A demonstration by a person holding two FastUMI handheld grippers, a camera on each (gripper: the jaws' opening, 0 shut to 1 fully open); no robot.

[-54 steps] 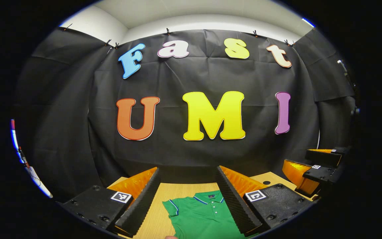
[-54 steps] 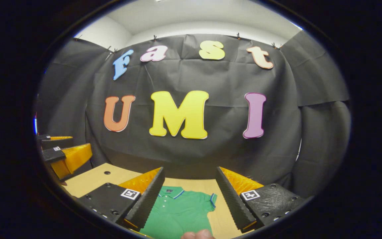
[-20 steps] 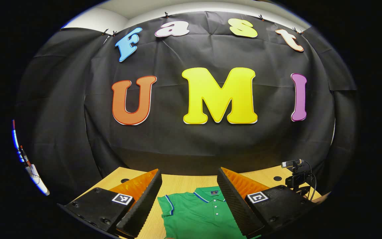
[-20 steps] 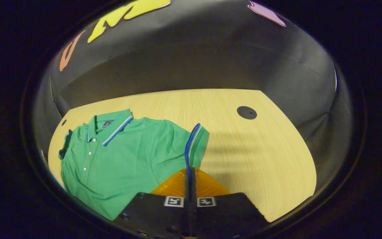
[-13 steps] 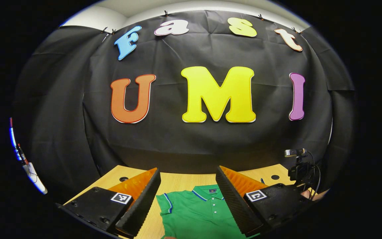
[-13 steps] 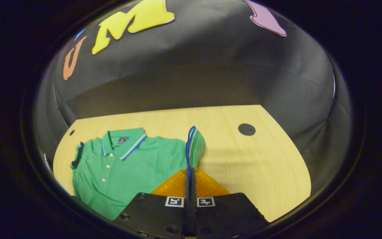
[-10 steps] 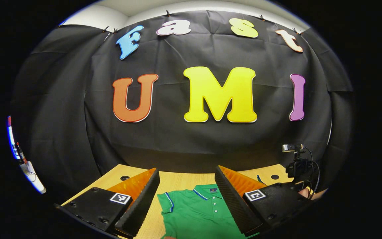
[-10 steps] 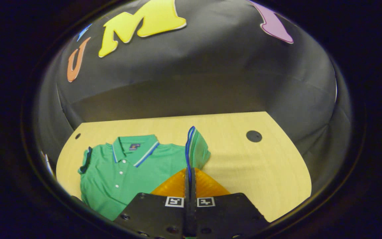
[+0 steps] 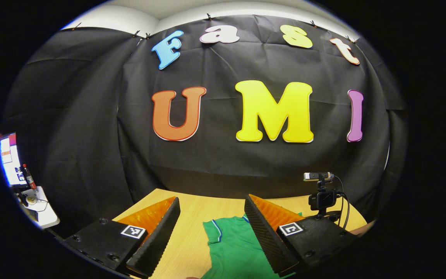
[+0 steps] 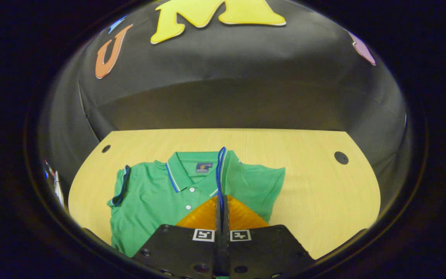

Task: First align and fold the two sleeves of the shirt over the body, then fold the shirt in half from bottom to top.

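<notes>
A light wooden table (image 10: 316, 201) with round black cable holes near its far corners stands against a black cloth wall (image 9: 223, 162) that is clipped up along its top edge. Above the cloth runs a strip of white wall (image 9: 138, 15) and ceiling. At the far left, a lit screen (image 9: 8, 157) stands over a small white desk (image 9: 41, 213).

— What's the left tool (image 9: 211, 228) doing?
— It's hanging above the desk (image 9: 192, 236) with its fingers (image 9: 157, 240) spread wide, gripping nothing.
— And between them?
— The green shirt (image 9: 234, 248) is lying flat on the wood, one blue-trimmed sleeve (image 9: 212, 231) showing.
— Anything off to the right?
— A small camera (image 9: 321, 193) on a stand is sitting there, its cable trailing down.
</notes>
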